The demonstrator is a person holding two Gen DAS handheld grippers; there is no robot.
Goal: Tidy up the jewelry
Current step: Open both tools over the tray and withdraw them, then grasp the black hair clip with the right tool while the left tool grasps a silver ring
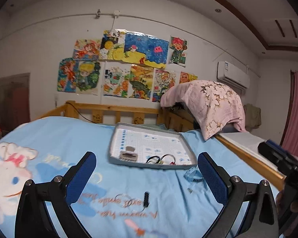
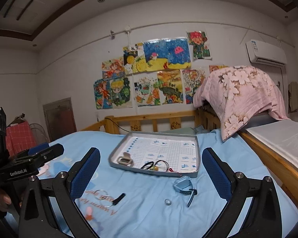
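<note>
A grey tray (image 1: 117, 138) (image 2: 196, 154) lies on the blue bedsheet, holding a small clasp-like piece (image 1: 128, 154) (image 2: 125, 159), black hair ties (image 1: 154, 159) (image 2: 149, 164) and a red item (image 2: 170, 170). On the sheet in front lie a blue watch (image 1: 193, 175) (image 2: 183, 185), a small ring (image 2: 167, 201) (image 1: 190, 190), and a key ring with a black tag (image 1: 146, 198) (image 2: 117, 197). My left gripper (image 1: 147, 170) and right gripper (image 2: 152, 168) are both open and empty, held above the sheet short of the tray.
A wooden bed rail (image 1: 117, 109) (image 2: 155, 119) runs behind the tray. A pink floral pillow (image 1: 212, 103) (image 2: 242, 97) lies on the rail at the right. A second bed (image 2: 284, 138) adjoins on the right. The other gripper shows at each view's edge (image 1: 282, 158) (image 2: 29, 158).
</note>
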